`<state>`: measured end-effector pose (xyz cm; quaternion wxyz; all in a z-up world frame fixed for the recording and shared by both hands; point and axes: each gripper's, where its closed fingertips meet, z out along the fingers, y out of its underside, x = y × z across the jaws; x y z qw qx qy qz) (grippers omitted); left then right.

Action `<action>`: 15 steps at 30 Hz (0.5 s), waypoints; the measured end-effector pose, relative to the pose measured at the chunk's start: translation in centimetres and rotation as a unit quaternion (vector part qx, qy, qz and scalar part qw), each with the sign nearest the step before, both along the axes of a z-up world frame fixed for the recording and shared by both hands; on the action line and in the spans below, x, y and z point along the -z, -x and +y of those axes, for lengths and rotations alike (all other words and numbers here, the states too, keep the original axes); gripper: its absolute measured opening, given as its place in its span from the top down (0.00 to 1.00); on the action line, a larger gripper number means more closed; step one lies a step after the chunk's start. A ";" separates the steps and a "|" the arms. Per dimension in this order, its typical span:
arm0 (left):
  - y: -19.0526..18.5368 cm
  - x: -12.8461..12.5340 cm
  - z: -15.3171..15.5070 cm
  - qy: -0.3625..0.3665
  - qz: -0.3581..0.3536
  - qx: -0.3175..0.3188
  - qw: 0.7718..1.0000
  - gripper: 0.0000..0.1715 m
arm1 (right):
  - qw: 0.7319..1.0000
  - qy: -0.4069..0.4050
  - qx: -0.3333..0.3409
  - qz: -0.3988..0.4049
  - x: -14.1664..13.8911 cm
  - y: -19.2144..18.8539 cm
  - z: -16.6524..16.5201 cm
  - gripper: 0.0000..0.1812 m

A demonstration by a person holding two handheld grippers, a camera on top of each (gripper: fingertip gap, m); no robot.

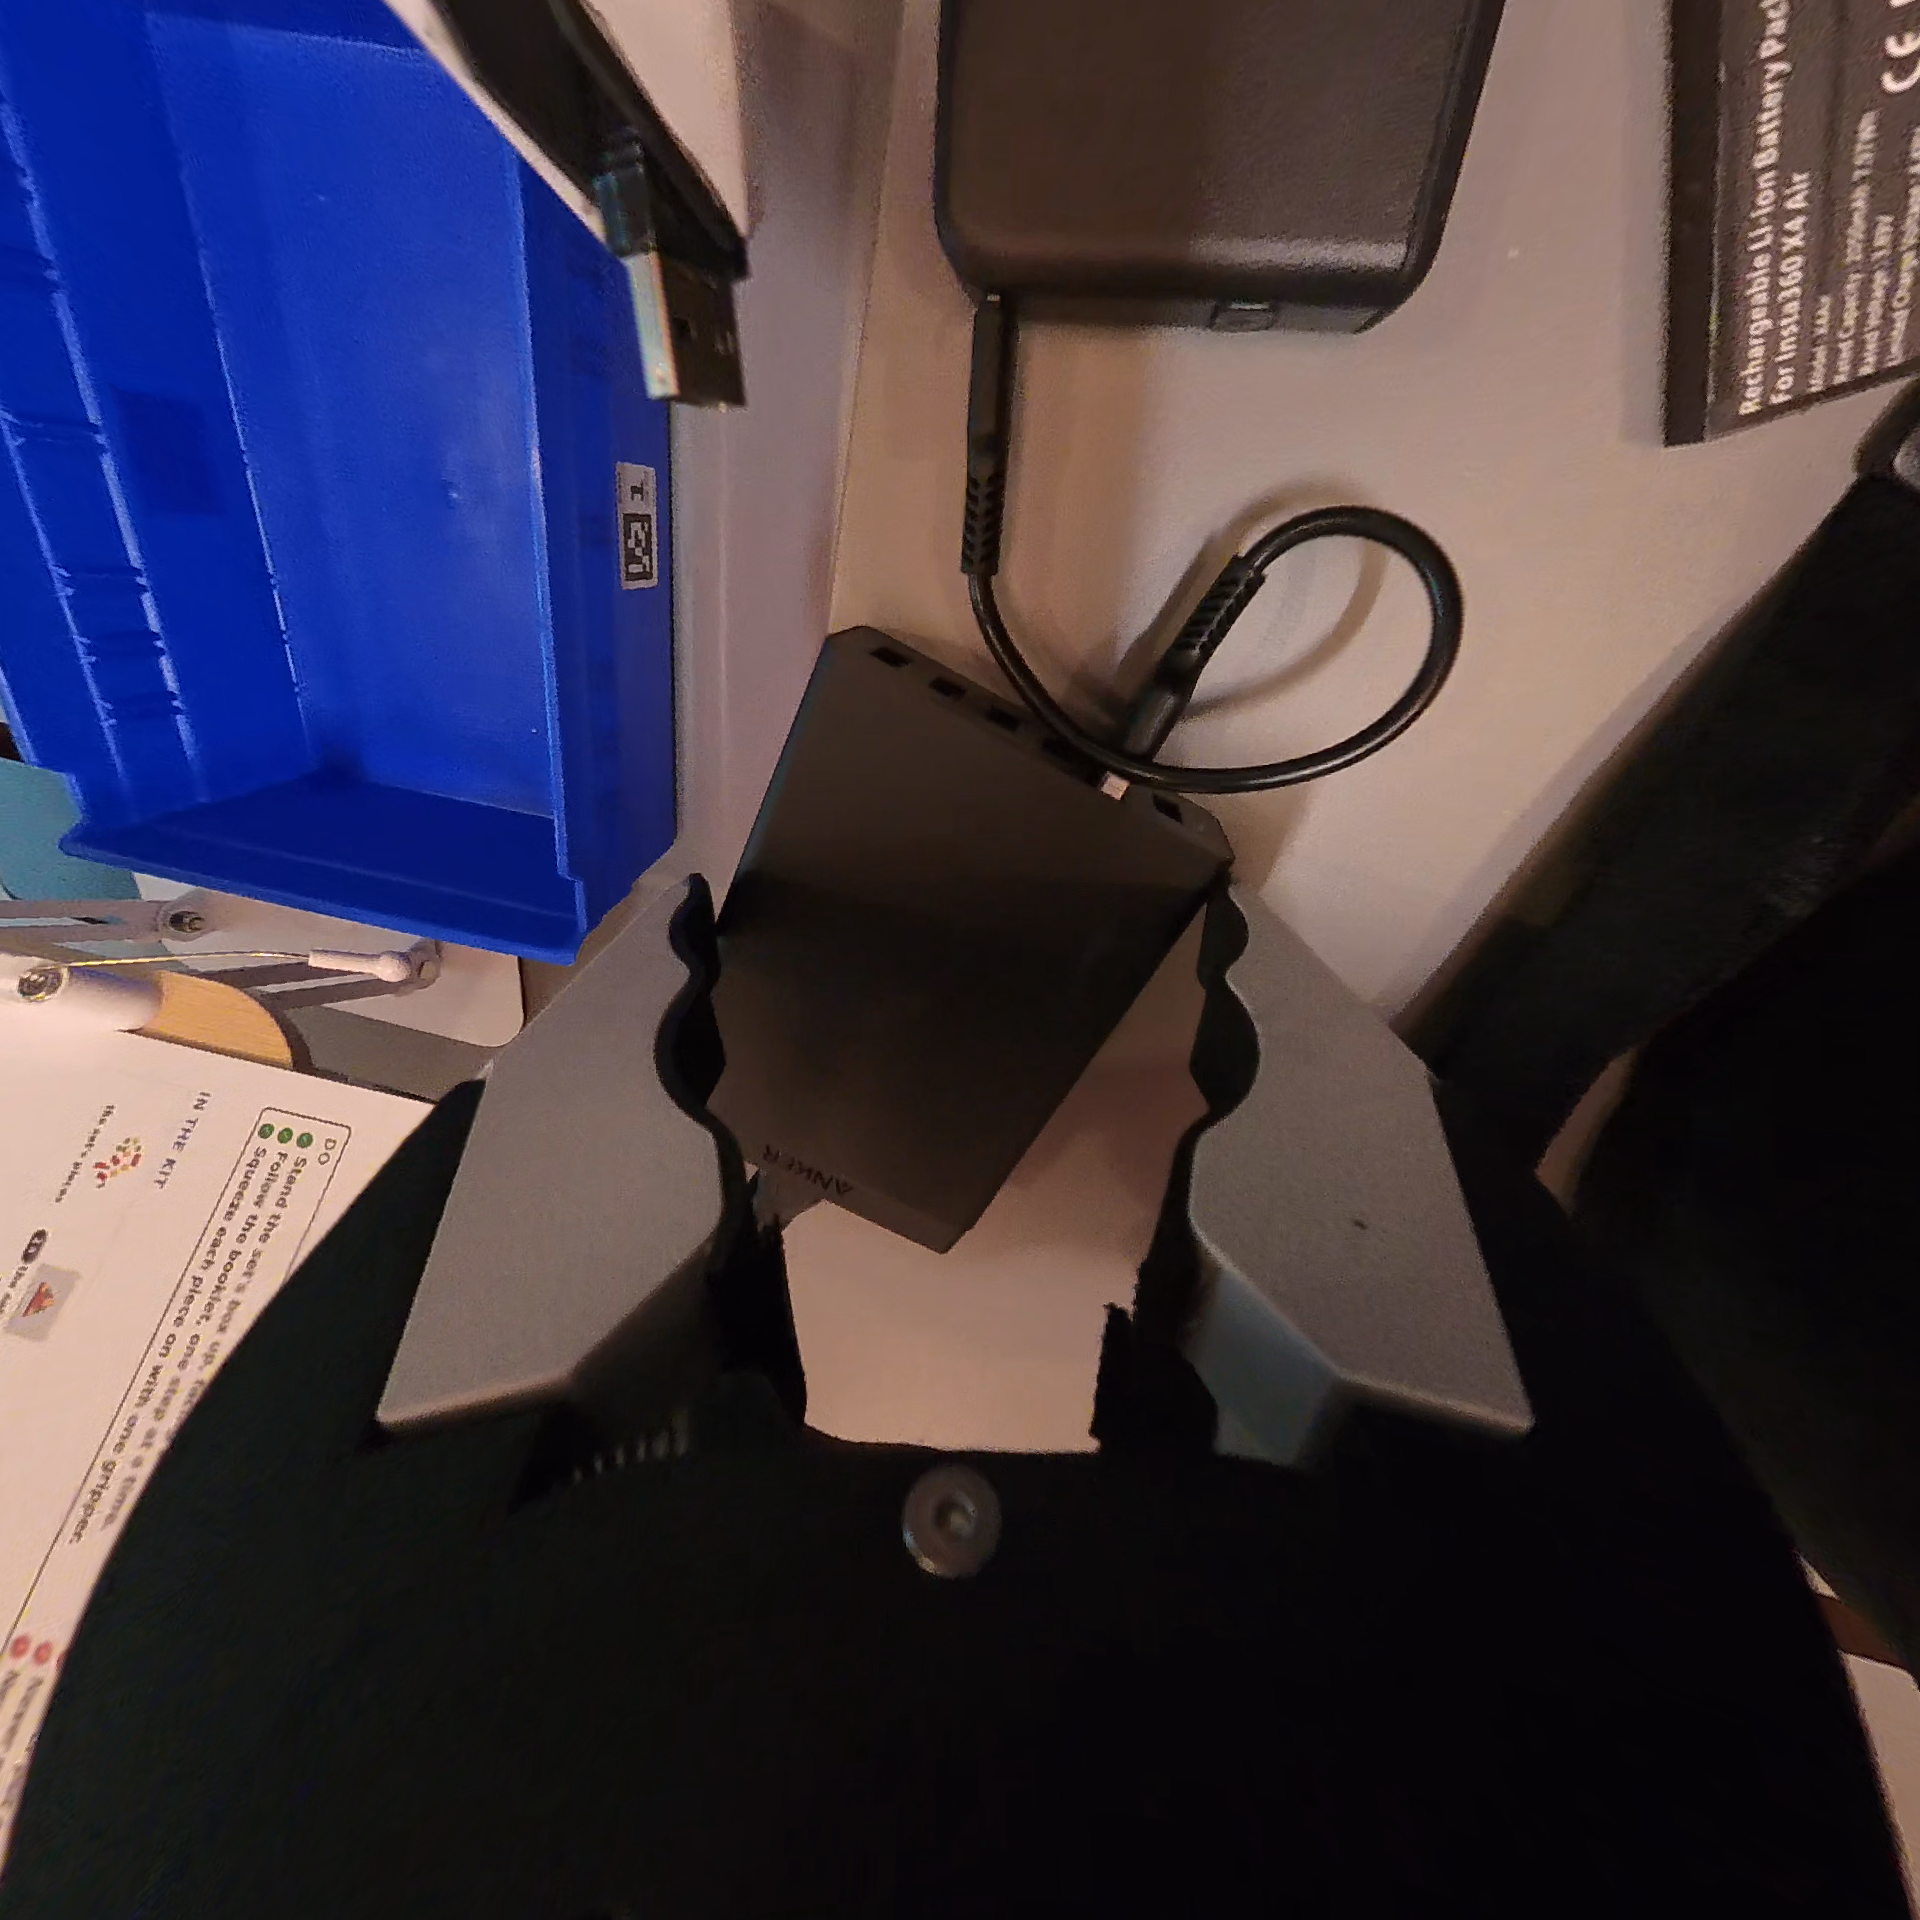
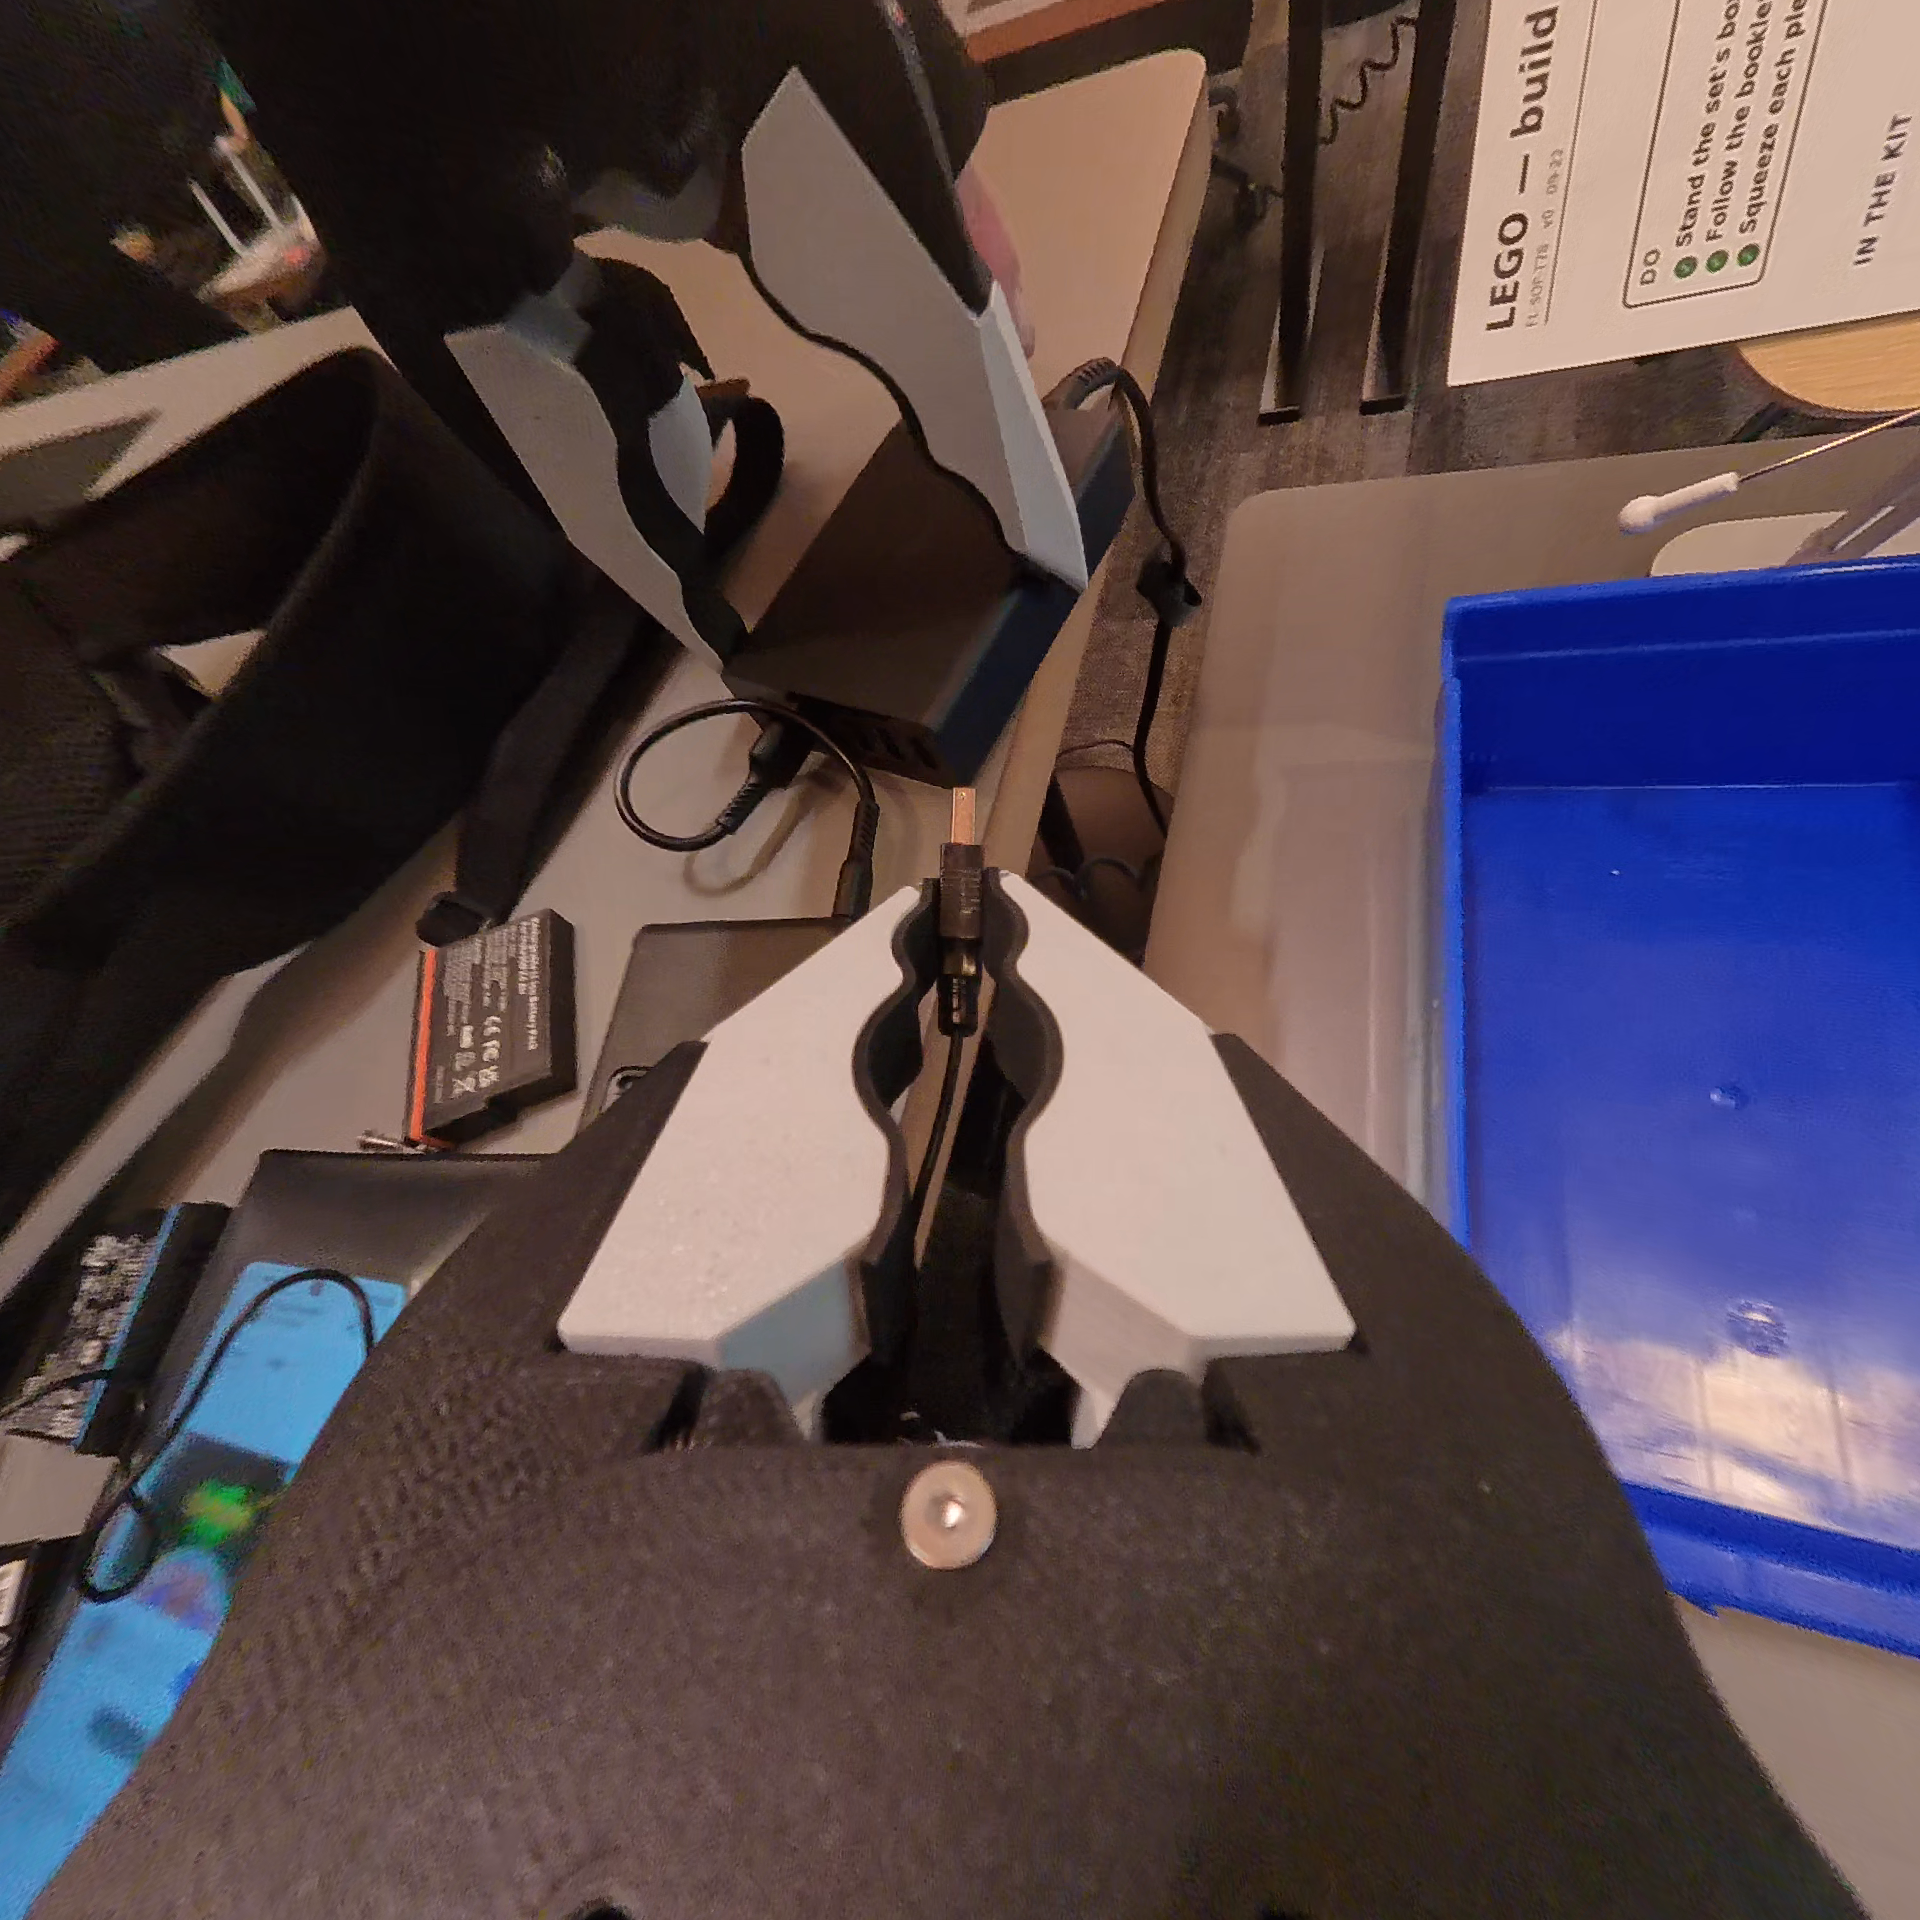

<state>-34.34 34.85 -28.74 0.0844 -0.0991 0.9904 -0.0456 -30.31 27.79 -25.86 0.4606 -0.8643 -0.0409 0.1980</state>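
So the left hand-held gripper (image 1: pixel 956 935) has its grey fingers (image 1: pixel 582 1174) spread fairly wide and clamped on the sides of a black multi-port charger block (image 1: pixel 935 956), which sits between them with its port row pointing away. The left wrist view shows a short black cable (image 1: pixel 1351 665) looping just past the block, one end going into its port row and the other into a dark power bank (image 1: pixel 1195 145) farther ahead. Only the right wrist view shows that the right hand-held gripper (image 2: pixel 961 904) is squeezed narrow on a USB plug (image 2: pixel 961 883), metal tip poking out past the fingertips, thin wire trailing back between the fingers. From there the block is straight ahead, a little gap off the plug tip. A blue bin (image 2: pixel 1683 1039) sits to that gripper's right on the tabletop (image 2: pixel 1299 831). A battery pack (image 2: pixel 488 1029) with small printed text lies to its left, and a printed instruction sheet (image 2: pixel 1662 177) is far ahead on the right. There's a brand mark on the block too.
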 end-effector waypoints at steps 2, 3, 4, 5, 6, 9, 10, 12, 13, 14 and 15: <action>-0.5 0.0 -0.1 0.010 -0.003 -0.016 1.000 0.48 | 0.999 0.003 0.009 -0.035 0.6 -0.6 0.1 0.97; -0.9 0.0 -0.2 0.019 -0.004 -0.029 0.999 0.48 | 0.999 0.005 0.010 -0.044 0.8 -0.7 0.2 0.97; -1.2 -0.1 -0.3 0.026 -0.007 -0.043 0.999 0.48 | 0.999 0.008 0.009 -0.050 1.1 -0.7 0.2 0.97; -1.5 -0.1 -0.3 0.034 -0.007 -0.057 0.998 0.48 | 0.998 0.007 0.013 -0.062 1.2 -1.0 0.2 0.98; -1.8 -0.1 -0.4 0.041 -0.005 -0.071 0.997 0.48 | 0.997 0.007 0.013 -0.070 1.4 -1.0 0.3 0.98; -2.6 -0.1 -0.6 0.059 -0.001 -0.100 0.993 0.48 | 0.997 0.002 0.014 -0.081 1.6 -1.0 0.7 0.98; -2.6 -0.1 -0.6 0.064 0.000 -0.104 0.993 0.48 | 0.995 0.002 0.014 -0.095 1.7 -1.2 0.8 0.98; -2.8 -0.1 -0.7 0.073 -0.001 -0.111 0.991 0.48 | 0.995 -0.007 0.015 -0.103 1.6 -1.2 1.2 0.97; -2.9 -0.1 -0.7 0.077 -0.003 -0.114 0.991 0.48 | 0.994 -0.007 0.015 -0.108 1.7 -1.2 1.4 0.97; -2.9 -0.1 -0.8 0.080 -0.004 -0.115 0.990 0.48 | 0.993 -0.007 0.015 -0.119 1.8 -1.2 1.6 0.97; -2.9 -0.1 -0.8 0.082 -0.005 -0.116 0.990 0.48 | 0.992 -0.008 0.011 -0.124 1.9 -1.1 1.8 0.97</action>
